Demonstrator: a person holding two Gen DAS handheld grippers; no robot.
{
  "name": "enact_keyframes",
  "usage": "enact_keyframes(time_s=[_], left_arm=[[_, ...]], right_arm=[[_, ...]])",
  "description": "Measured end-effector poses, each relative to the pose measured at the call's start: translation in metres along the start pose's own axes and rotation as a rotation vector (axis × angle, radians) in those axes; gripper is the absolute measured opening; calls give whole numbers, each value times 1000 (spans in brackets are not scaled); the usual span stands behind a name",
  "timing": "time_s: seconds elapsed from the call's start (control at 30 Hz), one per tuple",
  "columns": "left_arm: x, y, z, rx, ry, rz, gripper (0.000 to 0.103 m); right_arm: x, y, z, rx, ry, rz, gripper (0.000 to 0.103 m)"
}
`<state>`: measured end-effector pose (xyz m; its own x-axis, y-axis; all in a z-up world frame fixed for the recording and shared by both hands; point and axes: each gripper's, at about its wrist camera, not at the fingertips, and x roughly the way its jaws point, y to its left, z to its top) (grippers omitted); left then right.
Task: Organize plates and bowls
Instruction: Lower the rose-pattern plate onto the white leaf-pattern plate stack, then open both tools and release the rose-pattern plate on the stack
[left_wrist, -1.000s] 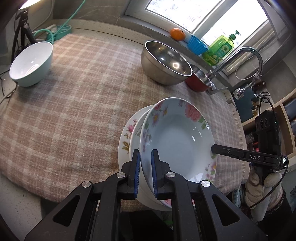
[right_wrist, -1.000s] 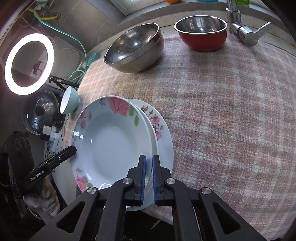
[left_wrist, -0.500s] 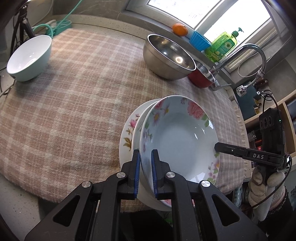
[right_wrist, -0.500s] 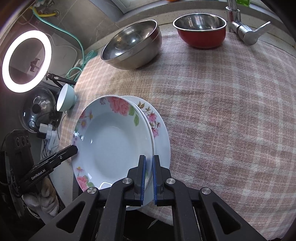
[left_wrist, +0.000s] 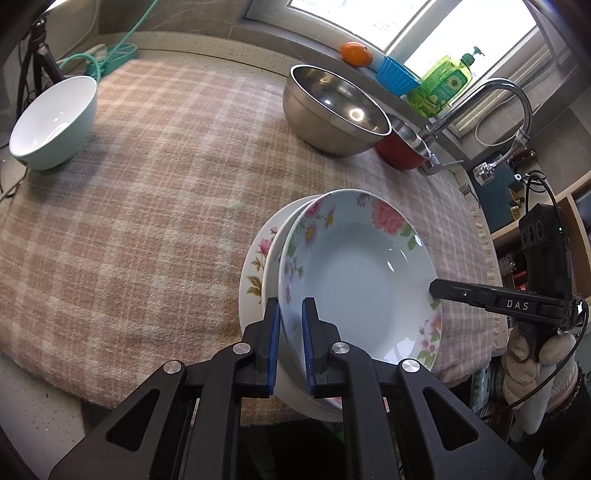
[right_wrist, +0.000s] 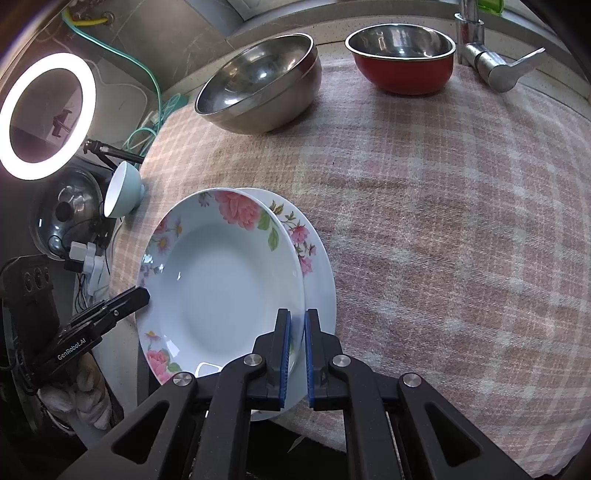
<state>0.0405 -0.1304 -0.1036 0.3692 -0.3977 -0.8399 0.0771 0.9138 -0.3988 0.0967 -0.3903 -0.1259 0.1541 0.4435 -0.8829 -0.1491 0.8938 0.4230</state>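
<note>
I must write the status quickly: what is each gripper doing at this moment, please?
Left gripper: jaws shut on the rim of the deep floral plate.
Right gripper: jaws shut on the opposite rim of the same plate.

You face a counter covered by a pink plaid cloth (left_wrist: 155, 206). Behind it, a bright window (left_wrist: 406, 26) sits above a grey sill. A glowing ring light (right_wrist: 46, 114) stands at your left.
</note>
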Motion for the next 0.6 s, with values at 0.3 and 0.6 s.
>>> enact_keyframes(time_s=[0.3, 0.6], left_arm=[[-1, -4, 0, 28, 3, 24, 10], [-1, -8, 1, 62, 7, 45, 10]], right_arm=[[3, 3, 1, -5, 8, -19, 8], [3, 5, 3, -9, 15, -37, 8]])
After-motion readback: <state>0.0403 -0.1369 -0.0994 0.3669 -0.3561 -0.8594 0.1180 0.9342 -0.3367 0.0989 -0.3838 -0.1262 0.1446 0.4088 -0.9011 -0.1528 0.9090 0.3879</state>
